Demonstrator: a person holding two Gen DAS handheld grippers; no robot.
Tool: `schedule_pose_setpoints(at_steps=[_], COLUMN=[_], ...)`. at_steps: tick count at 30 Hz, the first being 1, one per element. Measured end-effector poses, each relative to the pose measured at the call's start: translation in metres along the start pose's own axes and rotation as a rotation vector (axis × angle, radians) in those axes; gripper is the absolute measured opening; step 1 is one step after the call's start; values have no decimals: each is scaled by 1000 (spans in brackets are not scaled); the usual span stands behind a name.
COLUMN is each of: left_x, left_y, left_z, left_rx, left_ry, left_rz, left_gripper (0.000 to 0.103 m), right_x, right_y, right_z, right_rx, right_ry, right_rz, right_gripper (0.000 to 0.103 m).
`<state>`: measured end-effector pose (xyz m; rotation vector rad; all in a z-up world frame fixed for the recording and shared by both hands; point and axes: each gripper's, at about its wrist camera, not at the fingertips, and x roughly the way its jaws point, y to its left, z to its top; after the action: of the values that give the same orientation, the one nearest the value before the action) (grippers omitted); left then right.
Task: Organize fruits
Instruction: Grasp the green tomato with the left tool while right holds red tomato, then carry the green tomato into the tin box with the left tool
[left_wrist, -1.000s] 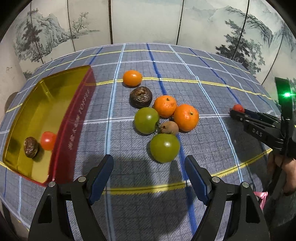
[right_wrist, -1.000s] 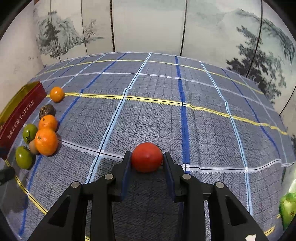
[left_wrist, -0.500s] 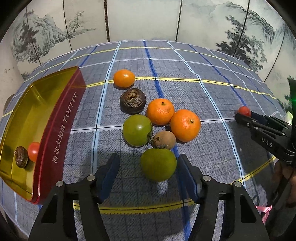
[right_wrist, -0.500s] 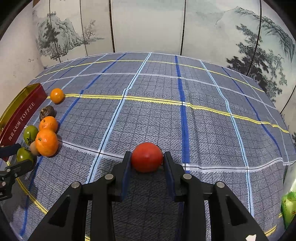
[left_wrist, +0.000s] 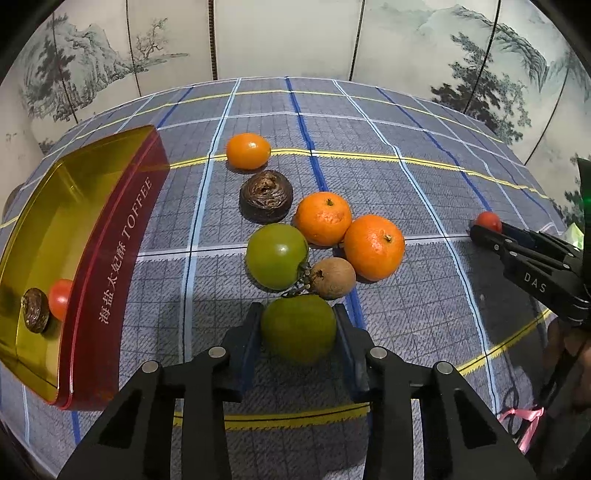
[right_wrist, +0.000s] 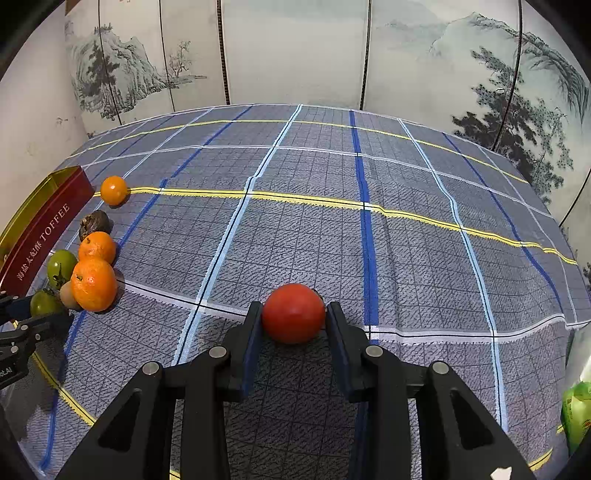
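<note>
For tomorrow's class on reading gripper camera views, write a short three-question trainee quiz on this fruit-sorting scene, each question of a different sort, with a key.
1. True or false: the right gripper is shut on a red tomato.
2. What does the left gripper clamp? A) an orange B) a green tomato C) a brown fruit
3. Fill in: the toffee tin already holds a dark wrinkled fruit and a small ____ tomato.

Key: 1 true; 2 B, the green tomato; 3 red.
</note>
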<state>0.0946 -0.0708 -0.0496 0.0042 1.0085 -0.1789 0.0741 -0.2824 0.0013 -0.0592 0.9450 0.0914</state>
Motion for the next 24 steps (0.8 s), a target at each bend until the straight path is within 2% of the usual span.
schedule_pose_setpoints(at_steps=[10,24], left_x=[-18,-62], left_y=[14,41], left_z=[0,6], left_rx=[-17,-30], left_ry=[-22,-112], left_rz=[20,71], left_gripper=[38,38], right_x=[0,0], right_y=[0,0], right_z=[0,0], right_rx=[0,0], right_ry=[0,0], right_rz=[0,0], right_gripper=[32,32])
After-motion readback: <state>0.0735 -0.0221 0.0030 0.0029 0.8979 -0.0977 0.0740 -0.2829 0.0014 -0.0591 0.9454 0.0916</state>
